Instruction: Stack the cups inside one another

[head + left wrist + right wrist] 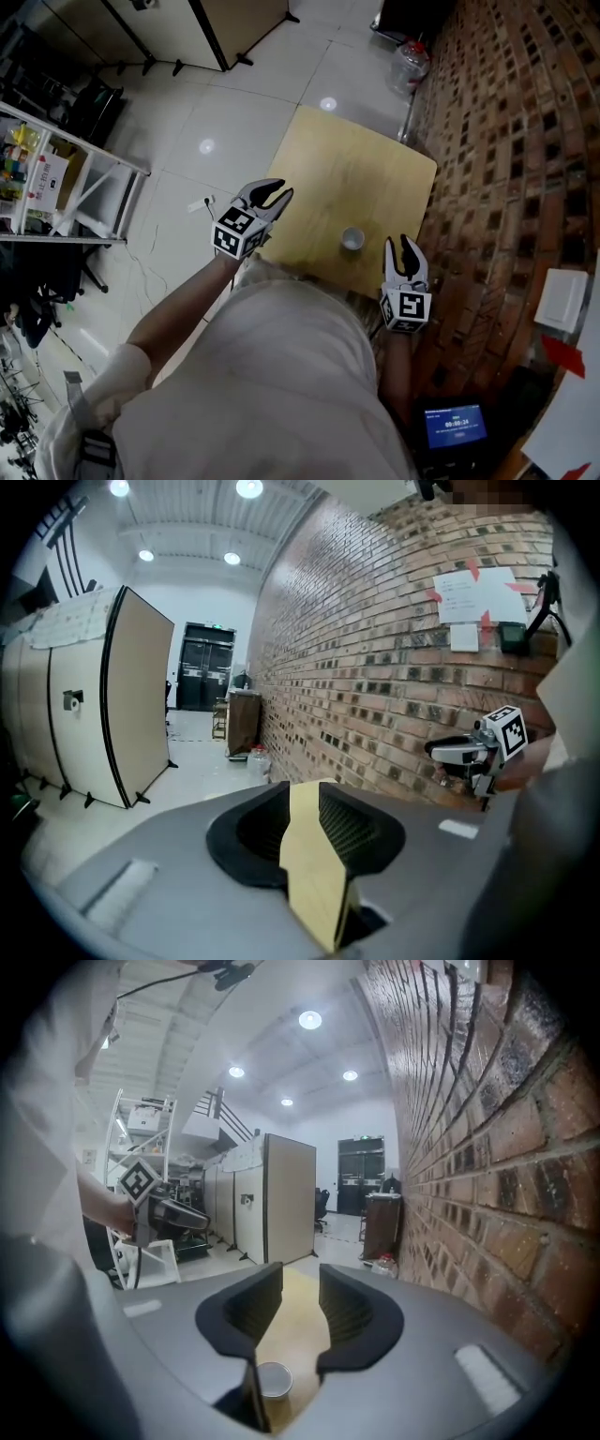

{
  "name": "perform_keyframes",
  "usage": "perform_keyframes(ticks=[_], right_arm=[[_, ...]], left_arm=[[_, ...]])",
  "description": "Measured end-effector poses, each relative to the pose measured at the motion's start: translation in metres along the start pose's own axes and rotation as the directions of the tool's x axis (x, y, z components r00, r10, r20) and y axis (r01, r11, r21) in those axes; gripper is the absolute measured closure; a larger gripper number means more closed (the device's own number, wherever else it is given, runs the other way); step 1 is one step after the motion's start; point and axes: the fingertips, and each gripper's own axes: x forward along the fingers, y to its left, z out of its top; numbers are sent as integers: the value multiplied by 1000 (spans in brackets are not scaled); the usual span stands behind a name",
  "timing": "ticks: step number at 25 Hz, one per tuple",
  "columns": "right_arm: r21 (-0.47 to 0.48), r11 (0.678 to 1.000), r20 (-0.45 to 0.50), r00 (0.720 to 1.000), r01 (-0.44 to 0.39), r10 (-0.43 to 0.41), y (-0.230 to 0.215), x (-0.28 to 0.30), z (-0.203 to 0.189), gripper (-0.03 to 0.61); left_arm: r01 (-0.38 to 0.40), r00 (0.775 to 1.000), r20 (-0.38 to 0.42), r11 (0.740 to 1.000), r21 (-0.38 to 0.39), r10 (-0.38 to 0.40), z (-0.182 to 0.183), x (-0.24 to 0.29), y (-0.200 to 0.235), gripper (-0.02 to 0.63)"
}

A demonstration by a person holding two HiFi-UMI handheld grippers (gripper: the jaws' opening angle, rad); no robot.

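With our left gripper (281,192) and right gripper (398,244) both spread on nothing and the small white round cup (352,239) standing near the front edge of the pale wooden table (375,169), just beside the right gripper, we fear a careless sweep could topple it.

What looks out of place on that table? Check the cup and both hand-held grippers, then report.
Nothing stands out. The cup stands upright on the wooden table, with no spill around it. Whether it is one cup or a nested stack cannot be told. The left hand-held gripper and right hand-held gripper are empty, jaws apart.
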Motion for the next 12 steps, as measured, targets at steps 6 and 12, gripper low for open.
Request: perform_keyframes(ticks=[6, 12], right_arm=[[18, 1000, -34, 999, -11, 11, 4, 12, -16, 462], [19, 999, -60, 998, -36, 37, 13, 20, -23, 463]], left_arm=[[-21, 1000, -12, 998, -60, 20, -20, -14, 5, 497], [-74, 995, -72, 993, -91, 67, -46, -28, 14, 552]])
